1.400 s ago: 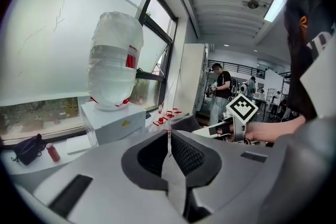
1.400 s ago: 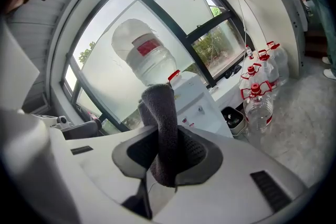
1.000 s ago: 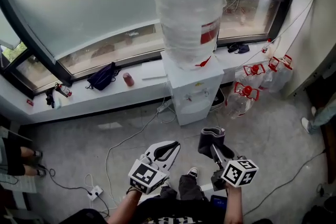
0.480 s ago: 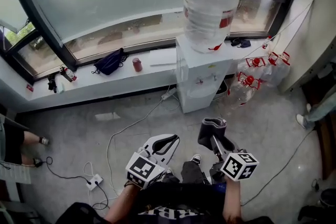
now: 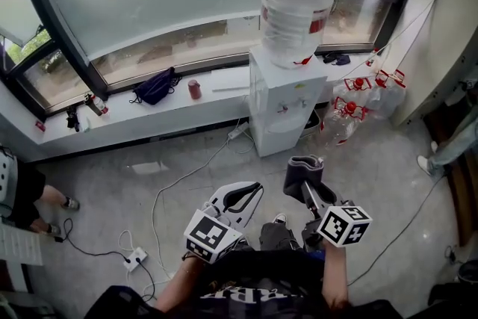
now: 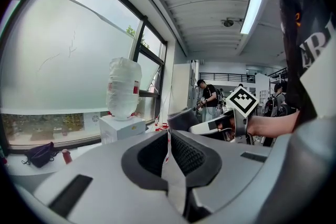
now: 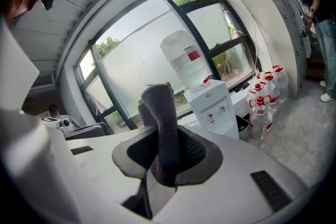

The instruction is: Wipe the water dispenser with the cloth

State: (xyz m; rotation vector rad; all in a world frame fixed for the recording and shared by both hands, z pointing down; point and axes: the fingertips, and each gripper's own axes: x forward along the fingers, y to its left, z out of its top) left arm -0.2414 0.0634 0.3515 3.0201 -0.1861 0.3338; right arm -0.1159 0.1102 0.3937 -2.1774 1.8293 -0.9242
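Note:
The white water dispenser (image 5: 284, 104) stands against the window sill, topped by a large bottle (image 5: 296, 4) wrapped in clear film. It also shows in the left gripper view as the dispenser (image 6: 123, 126) and in the right gripper view as the dispenser (image 7: 212, 107). My right gripper (image 5: 306, 177) is shut on a folded dark grey cloth (image 5: 302, 173), which sticks up between the jaws as the cloth (image 7: 163, 128). My left gripper (image 5: 240, 196) is shut with nothing in it. Both grippers hang low, well short of the dispenser.
Several empty water jugs with red caps (image 5: 358, 108) stand right of the dispenser. A cable (image 5: 187, 179) and a power strip (image 5: 134, 259) lie on the concrete floor. On the sill sit a dark bag (image 5: 155, 86) and a red can (image 5: 195, 90). People stand at the far right and left.
The dispenser has slid from mid-frame toward upper right and looks smaller and farther away. Both grippers keep the same pose, the cloth still clamped in the right one.

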